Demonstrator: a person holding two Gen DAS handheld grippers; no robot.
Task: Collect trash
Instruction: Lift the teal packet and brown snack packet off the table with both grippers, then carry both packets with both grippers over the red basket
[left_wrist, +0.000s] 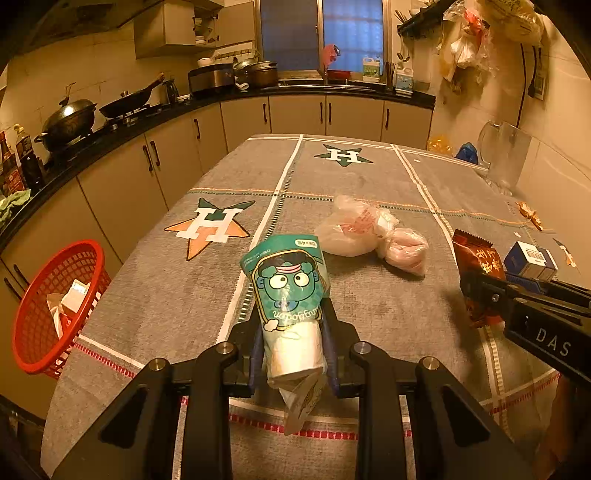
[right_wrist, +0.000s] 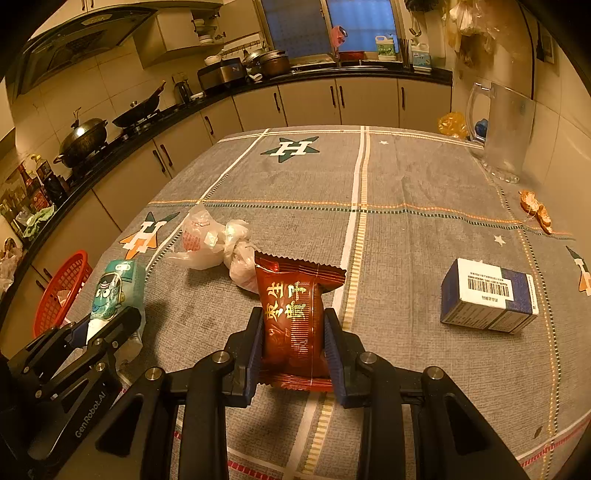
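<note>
1. While we hold both tools low over the bench, the left tool (left_wrist: 291, 354) is clamped on a teal and white cartoon-printed plastic wrapper roll (left_wrist: 286, 295), squeezed at its white lower half.
2. Our right tool (right_wrist: 293, 343) pinches a dark red crinkly snack packet (right_wrist: 293, 321) across its middle; we judge both items light, soft and slippery, so a mid-body grip suits them better than the sealed edges.
3. Beyond lies a knotted translucent plastic bag (left_wrist: 364, 234), limp and best taken at the knot.
4. A blue and white cardboard box (right_wrist: 489, 295) sits right of it, stiff and easy to take by its flat sides.
5. Off the bench's left edge hangs the red mesh plastic basket (left_wrist: 48, 299), already holding some scraps.
</note>
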